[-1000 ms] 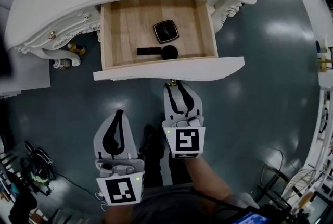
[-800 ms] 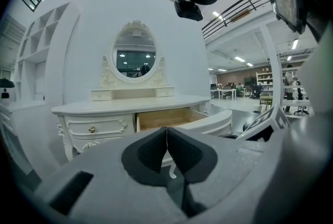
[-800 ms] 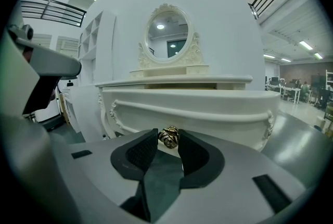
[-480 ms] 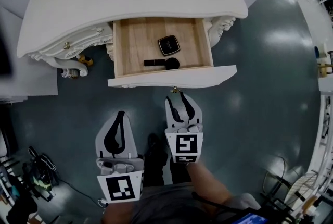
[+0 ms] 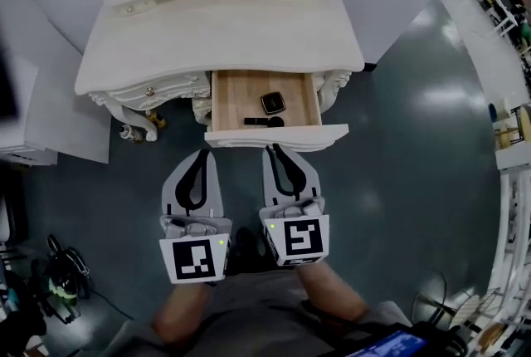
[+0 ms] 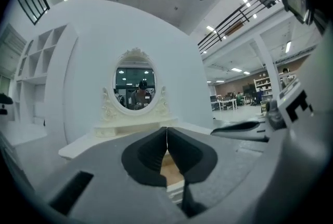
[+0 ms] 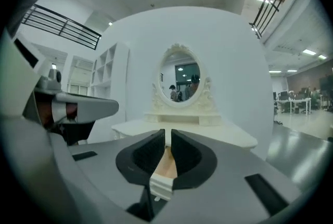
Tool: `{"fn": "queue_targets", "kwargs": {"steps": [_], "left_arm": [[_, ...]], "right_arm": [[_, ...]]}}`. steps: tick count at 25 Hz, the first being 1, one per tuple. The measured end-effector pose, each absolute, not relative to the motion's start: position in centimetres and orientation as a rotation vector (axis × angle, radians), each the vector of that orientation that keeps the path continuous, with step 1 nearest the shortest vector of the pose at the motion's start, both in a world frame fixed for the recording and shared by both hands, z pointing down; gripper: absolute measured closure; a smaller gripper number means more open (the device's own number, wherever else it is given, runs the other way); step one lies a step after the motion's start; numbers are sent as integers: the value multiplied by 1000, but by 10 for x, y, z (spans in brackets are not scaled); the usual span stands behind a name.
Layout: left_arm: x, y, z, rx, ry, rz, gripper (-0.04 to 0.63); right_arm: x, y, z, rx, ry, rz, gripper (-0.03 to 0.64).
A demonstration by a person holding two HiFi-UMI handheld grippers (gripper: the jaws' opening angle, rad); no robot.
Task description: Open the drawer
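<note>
Head view, open drawer, left gripper together, right gripper just closing, empty

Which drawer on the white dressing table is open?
The middle drawer: it sticks out from the front, showing its wooden bottom and small black things inside. The drawer with the gold knob to its left is shut.

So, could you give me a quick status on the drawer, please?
Left gripper shut, empty. Right gripper jaws just closing, nothing between. Drawer open, both grippers clear of it. Nothing in the way.
</note>
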State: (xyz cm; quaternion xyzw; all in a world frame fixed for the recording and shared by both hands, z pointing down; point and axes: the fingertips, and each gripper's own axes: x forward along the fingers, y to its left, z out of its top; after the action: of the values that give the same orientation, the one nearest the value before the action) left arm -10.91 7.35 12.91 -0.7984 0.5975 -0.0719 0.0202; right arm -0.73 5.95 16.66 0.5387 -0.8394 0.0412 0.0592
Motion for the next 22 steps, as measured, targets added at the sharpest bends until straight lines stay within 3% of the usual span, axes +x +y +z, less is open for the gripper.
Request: {"fn": "queue_targets", "kwargs": {"steps": [7,22], "left_arm": [[-119,97,72,-2381,1818,-135,580],[-133,115,48,-2353,1788,-96,580]], "right_arm": [[-29,88,97,1609,-2614,-68,598],[-35,104,66,1665,-2608,-183,604]]}}
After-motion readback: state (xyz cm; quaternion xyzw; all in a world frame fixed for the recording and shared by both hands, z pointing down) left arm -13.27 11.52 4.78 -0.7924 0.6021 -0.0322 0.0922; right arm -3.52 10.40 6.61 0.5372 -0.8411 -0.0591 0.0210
